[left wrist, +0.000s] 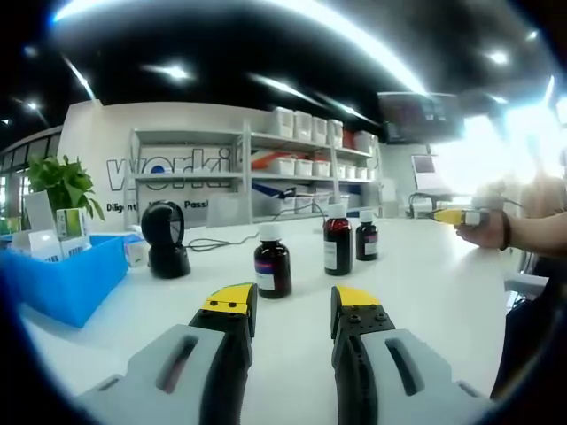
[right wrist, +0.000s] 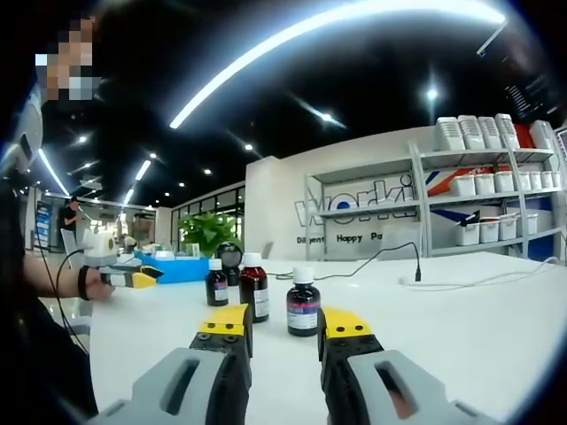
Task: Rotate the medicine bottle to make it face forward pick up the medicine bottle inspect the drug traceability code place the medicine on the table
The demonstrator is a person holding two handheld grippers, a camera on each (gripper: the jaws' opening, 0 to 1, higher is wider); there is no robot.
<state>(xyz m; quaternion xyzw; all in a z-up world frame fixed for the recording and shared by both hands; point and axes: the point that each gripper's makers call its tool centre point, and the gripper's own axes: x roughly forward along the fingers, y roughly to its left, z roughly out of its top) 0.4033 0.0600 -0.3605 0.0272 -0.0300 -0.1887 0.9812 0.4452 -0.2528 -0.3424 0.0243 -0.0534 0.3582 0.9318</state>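
Three medicine bottles (left wrist: 272, 260) (left wrist: 337, 239) (left wrist: 367, 235), one blue bin (left wrist: 66, 279).

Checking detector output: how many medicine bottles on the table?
3, all upright on the white table: the nearest bottle ahead of the left gripper, the tallest bottle behind it, the smallest bottle beside that. None looks hidden.

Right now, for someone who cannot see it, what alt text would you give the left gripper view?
Three dark medicine bottles with white caps stand upright on a white table, beyond the open, empty yellow-tipped left gripper. A black barcode scanner and a blue bin of boxes sit to the left. At the right edge a person's hand holds the right gripper.
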